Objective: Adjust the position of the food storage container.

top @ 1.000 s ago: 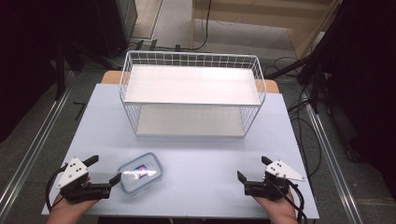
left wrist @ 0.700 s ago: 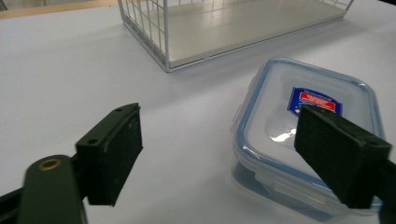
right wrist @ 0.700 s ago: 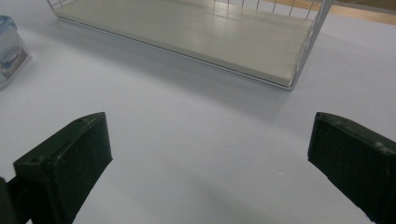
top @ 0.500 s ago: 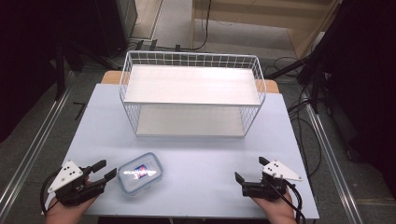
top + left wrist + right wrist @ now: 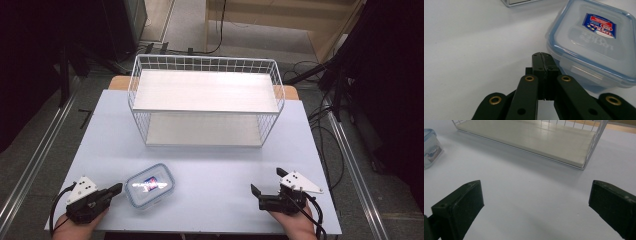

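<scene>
A pale blue-white table stands on a grey floor, with dark equipment and loose cables around it. At its far half stands a white wire rack with two pale shelf boards, one above the other. Near the table's front left lies a small clear container with a blue-rimmed lid and a printed label, resting flat, well apart from the rack. The left gripper, held low at the front left corner, points toward the container; its jaws have just been closing and now meet pad against pad with nothing between them, the tips just beside the container's near wall, at its lid latch; contact cannot be told. The right gripper, at the front right, has its jaws spread wide over bare table, holding and touching nothing, facing the rack's lower shelf.
</scene>
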Available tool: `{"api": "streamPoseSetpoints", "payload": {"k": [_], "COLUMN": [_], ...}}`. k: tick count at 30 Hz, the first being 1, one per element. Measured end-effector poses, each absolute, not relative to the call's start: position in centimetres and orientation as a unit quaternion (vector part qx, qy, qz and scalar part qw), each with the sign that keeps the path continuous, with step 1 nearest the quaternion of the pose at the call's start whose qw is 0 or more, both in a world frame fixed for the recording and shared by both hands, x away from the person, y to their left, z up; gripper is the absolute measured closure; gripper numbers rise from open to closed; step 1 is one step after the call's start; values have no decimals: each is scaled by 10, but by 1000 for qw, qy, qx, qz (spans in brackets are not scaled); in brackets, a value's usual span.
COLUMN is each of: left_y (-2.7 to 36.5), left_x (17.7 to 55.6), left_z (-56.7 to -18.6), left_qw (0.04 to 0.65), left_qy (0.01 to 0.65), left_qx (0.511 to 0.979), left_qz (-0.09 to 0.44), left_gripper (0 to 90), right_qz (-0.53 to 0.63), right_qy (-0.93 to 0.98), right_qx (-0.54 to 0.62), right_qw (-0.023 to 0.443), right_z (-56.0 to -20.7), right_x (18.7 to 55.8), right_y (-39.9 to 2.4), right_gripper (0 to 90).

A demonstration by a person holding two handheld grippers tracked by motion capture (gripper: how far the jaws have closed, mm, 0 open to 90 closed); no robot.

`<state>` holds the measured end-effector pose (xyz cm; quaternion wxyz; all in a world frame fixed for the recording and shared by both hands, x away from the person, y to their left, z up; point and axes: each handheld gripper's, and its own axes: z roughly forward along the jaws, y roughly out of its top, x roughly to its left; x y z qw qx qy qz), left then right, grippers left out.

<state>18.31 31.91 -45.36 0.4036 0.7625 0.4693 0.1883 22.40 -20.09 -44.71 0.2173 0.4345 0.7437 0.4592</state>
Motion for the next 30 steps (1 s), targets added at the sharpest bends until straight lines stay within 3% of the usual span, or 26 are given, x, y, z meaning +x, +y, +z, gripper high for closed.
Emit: {"api": "streamPoseSetpoints", "payload": {"k": [30], "left_y": [270], "left_x": [175], "left_z": [-454], "left_qw": [412], "left_qy": [431], "left_qx": [788], "left_qz": [154], "left_gripper": [900], "right_qz": [460], "right_qy": [742], "right_qx": [438], "right_qw": [214], "right_z": [-447], "right_x": [225], "right_y": [-201], "right_gripper": [1]}}
